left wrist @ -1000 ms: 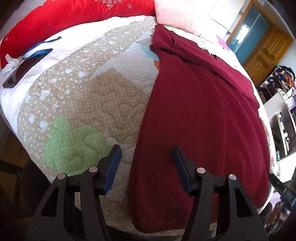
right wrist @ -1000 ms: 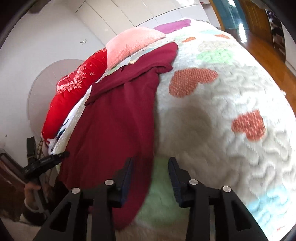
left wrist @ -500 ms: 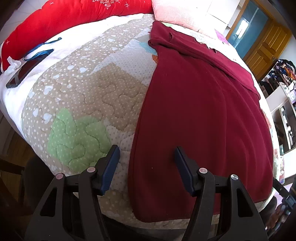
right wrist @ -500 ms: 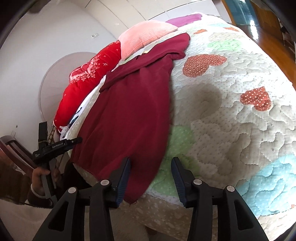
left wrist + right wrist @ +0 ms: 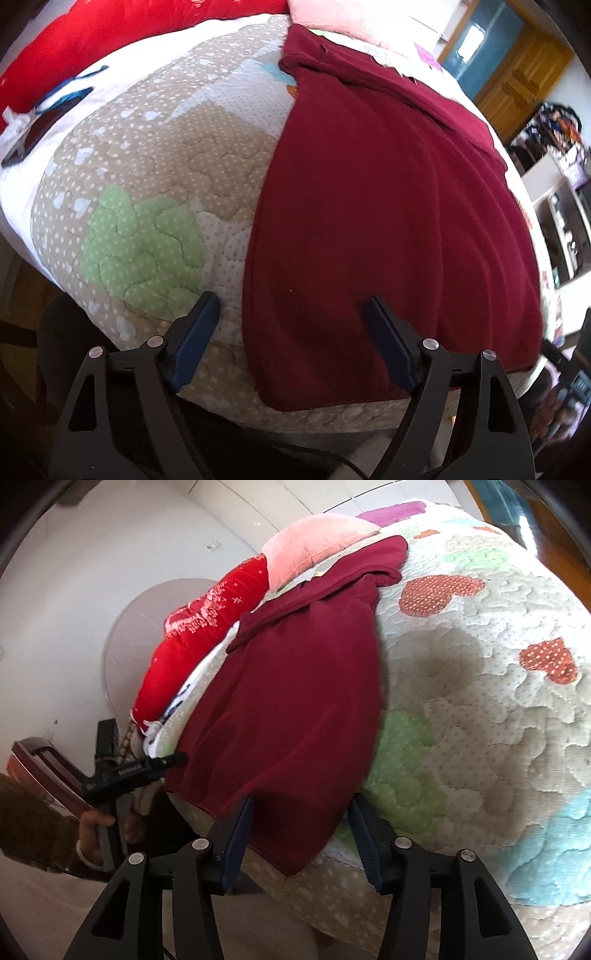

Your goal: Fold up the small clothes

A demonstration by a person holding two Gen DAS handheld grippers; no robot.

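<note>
In the left wrist view, the left gripper [image 5: 291, 325] sits at 6 o'clock with its jaws spread wide and nothing between them; its blue pads straddle the near left edge of the garment [image 5: 388, 206], one pad over the quilt [image 5: 147, 177], the other over the cloth. Whether the pads touch the fabric cannot be told. The dark red garment lies flat on the quilt, running from the near bed edge toward 12 o'clock, its hem hanging slightly over the edge. A folded band crosses its far end. Beyond, at 11 o'clock, lies a red bolster [image 5: 74, 44]; a pink pillow [image 5: 332, 18] sits at 12.

In the right wrist view, the right gripper [image 5: 301, 834] is likewise wide open and empty at 6 o'clock, framing the garment's [image 5: 295, 701] near right corner, which droops over the quilt's [image 5: 480, 720] edge. The left gripper [image 5: 136, 770] shows at 9 o'clock, held in a hand [image 5: 96, 830].
</note>
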